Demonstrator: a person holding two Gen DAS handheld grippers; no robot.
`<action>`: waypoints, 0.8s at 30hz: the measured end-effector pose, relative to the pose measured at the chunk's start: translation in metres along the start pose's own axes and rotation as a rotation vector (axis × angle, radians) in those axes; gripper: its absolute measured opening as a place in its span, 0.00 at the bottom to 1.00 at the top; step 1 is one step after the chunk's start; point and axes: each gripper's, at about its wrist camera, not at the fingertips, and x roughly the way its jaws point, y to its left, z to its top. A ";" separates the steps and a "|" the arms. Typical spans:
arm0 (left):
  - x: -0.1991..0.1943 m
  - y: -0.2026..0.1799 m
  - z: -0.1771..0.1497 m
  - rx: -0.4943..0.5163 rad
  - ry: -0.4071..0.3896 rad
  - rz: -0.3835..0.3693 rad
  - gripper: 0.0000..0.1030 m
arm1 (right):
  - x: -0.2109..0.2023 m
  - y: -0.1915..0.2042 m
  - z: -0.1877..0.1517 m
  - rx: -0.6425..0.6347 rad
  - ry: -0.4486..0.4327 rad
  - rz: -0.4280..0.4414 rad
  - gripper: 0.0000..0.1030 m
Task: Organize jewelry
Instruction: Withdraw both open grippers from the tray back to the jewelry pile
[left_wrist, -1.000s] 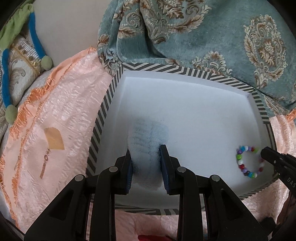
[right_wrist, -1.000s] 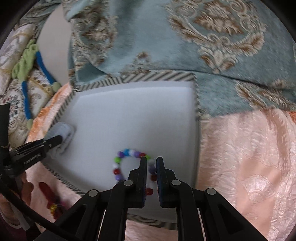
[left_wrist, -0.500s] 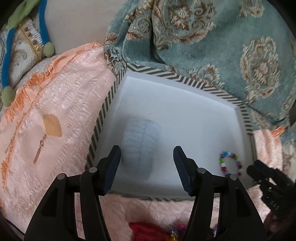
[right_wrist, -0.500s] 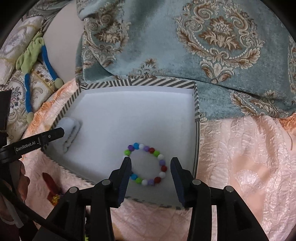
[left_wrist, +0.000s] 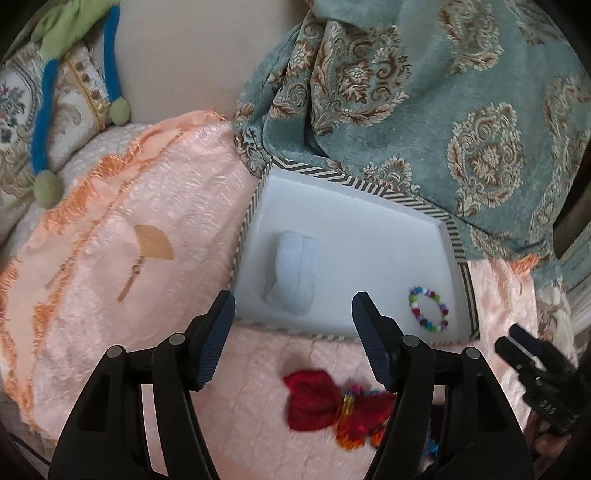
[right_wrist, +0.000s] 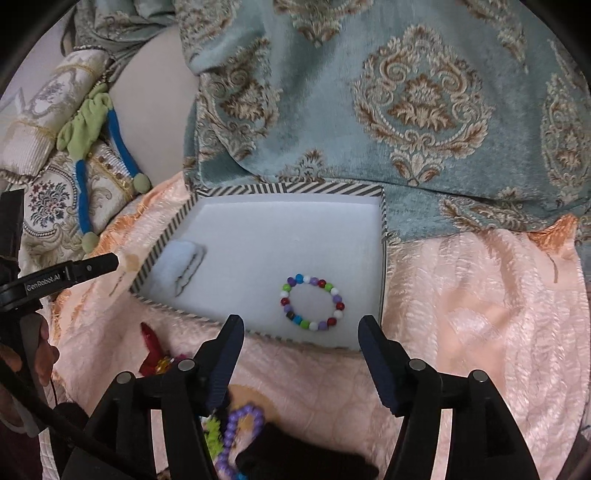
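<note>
Surface: You work over a peach quilted spread (right_wrist: 480, 295), with a teal damask blanket (right_wrist: 424, 103) bunched behind.
Left gripper (left_wrist: 291, 325): Your jaws stand wide apart, holding nothing, hanging over the spread just short of the tray's near rim.
Right gripper (right_wrist: 301, 345): Likewise spread and empty, at the near rim.
Tray (right_wrist: 295, 188): Striped-edged, white-lined. A pale blue fabric scrunchie (left_wrist: 293, 271) lies at its left side; a beaded bracelet (right_wrist: 313, 302) lies flat near its right corner, well apart from it.
Loose pieces: A red fabric bow (left_wrist: 314, 400) lies on the spread below your left jaws; purple beads (right_wrist: 240, 424) sit under your right.
Handling: The bow looks soft and light; pinch its knotted middle. The beads will likely roll and slip, so close across the strand, not on one bead.
</note>
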 end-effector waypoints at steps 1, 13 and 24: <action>-0.007 -0.003 -0.005 0.017 -0.014 0.012 0.64 | -0.006 0.003 -0.003 -0.006 -0.007 -0.003 0.60; -0.062 -0.022 -0.058 0.155 -0.123 0.110 0.64 | -0.055 0.015 -0.046 0.012 -0.032 -0.027 0.62; -0.088 -0.028 -0.078 0.171 -0.139 0.074 0.64 | -0.092 0.009 -0.072 0.016 -0.041 -0.055 0.69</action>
